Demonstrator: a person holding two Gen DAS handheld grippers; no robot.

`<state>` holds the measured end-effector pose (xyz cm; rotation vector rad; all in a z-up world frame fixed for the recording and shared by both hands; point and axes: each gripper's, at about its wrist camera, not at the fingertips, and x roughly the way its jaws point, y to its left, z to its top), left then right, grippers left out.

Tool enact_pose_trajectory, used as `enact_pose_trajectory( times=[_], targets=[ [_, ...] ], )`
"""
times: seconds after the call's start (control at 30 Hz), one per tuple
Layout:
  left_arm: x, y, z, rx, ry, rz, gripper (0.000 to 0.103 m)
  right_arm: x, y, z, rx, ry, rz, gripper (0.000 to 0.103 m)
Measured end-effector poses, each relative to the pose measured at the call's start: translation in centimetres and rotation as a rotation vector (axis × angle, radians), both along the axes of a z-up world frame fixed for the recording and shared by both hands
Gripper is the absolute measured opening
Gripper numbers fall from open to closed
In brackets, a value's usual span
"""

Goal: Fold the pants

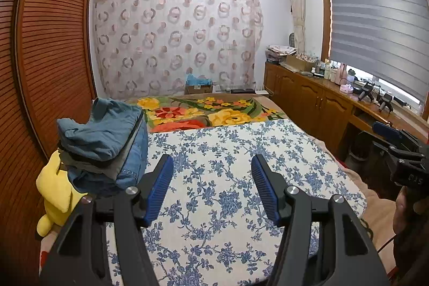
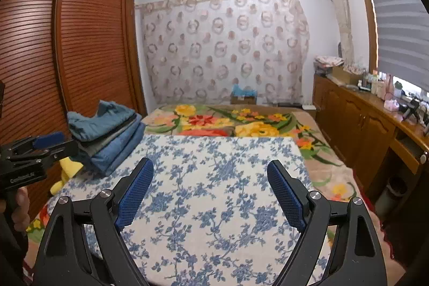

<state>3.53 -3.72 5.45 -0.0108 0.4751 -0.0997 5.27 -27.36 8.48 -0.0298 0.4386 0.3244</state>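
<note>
You had the stack of folded blue denim pants on the bed's left edge, against the brown louvred wooden wardrobe, with the yellow plush toy in front of it. The white blue-flowered cloth lay spread on the bed before you, the wooden cabinet tabletop to its right.

The yellow plush toy is mostly hidden behind the stack of folded pants, whose lower layers cannot be counted; bottles on the sideboard are too small to identify, and the left gripper is cut off by the picture's edge
</note>
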Motion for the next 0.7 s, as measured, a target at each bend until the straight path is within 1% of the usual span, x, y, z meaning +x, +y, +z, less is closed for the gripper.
enact_pose_trajectory(
  times=[0.17, 0.7],
  targets=[
    [-0.48, 0.42, 0.31, -0.006, -0.011, 0.01, 0.06, -0.37, -0.23, 0.63, -0.005, -0.023, -0.018, 0.089],
    [-0.83, 0.64, 0.28, -0.006, -0.013, 0.01, 0.06, -0.53, -0.31, 0.61, -0.008, -0.029, -0.03, 0.089]
  ],
)
